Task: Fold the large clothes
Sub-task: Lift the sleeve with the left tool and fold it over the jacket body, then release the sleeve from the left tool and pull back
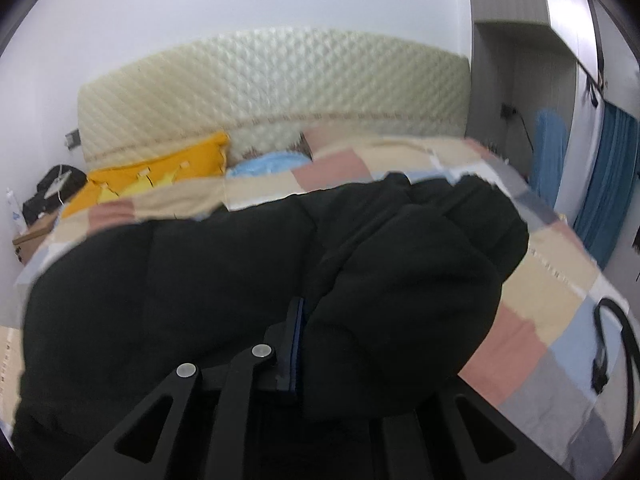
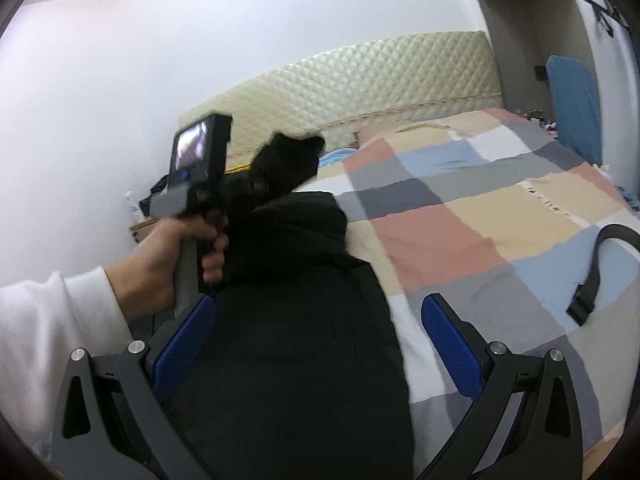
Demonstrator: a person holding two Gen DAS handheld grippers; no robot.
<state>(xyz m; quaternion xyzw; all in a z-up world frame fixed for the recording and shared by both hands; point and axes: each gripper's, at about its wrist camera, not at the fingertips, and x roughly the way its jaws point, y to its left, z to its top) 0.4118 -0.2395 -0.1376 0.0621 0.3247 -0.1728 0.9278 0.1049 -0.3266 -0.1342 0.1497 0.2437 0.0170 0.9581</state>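
A large black padded jacket [image 1: 224, 280] lies on the bed with the checked cover [image 1: 532, 280]. My left gripper [image 1: 310, 344] is shut on a fold of the jacket and holds it raised; only its left finger [image 1: 294, 344] shows, the other is hidden by cloth. In the right wrist view the left gripper [image 2: 256, 184] is held up in a hand with black cloth bunched at its tip. My right gripper [image 2: 320, 344] is open, its blue pads either side of the jacket [image 2: 304, 352], above it.
A quilted cream headboard [image 1: 280, 88] stands at the back. A yellow pillow [image 1: 160, 176] and a blue one [image 1: 272, 162] lie near it. A black strap with a buckle [image 2: 592, 280] lies on the cover at the right. A bedside box [image 1: 32, 236] stands at the left.
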